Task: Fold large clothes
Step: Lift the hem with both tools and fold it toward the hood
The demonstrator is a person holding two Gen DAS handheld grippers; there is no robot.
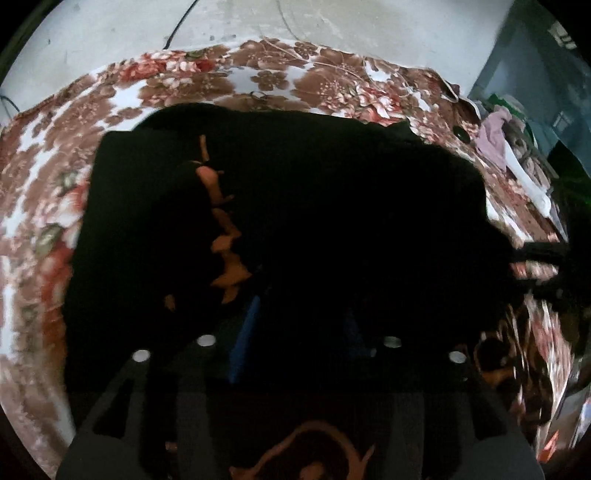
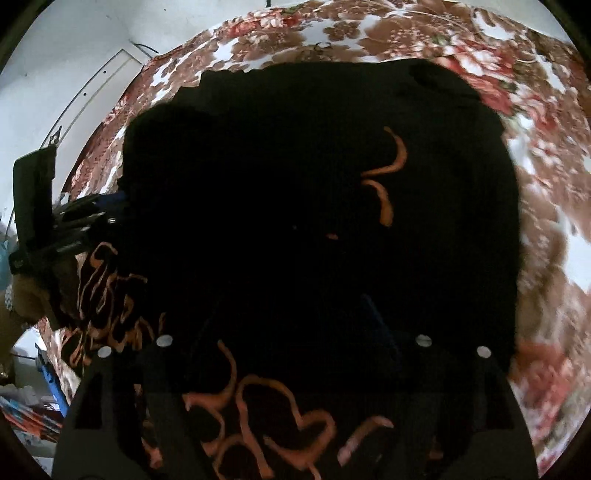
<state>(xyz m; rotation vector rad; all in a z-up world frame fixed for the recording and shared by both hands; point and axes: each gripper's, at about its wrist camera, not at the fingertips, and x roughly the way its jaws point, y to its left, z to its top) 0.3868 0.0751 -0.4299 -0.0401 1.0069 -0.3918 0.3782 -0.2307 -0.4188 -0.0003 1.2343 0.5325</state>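
A large black garment with orange print (image 1: 295, 206) lies on a floral bedspread (image 1: 44, 206); it also fills the right wrist view (image 2: 314, 206). My left gripper (image 1: 299, 314) is low over the garment, with cloth draped across its base; its blue fingers (image 1: 245, 332) are lost in dark fabric. It also shows at the left edge of the right wrist view (image 2: 107, 214), at the garment's edge. My right gripper (image 2: 295, 325) is pressed into the black cloth, its fingertips hidden. It appears at the right edge of the left wrist view (image 1: 532, 266).
The floral bedspread (image 2: 546, 229) surrounds the garment. A pile of lilac and white clothes (image 1: 495, 136) lies at the bed's far right. A pale wall (image 1: 110, 29) with a cable stands behind. Clutter lies on the floor at the lower left (image 2: 26, 402).
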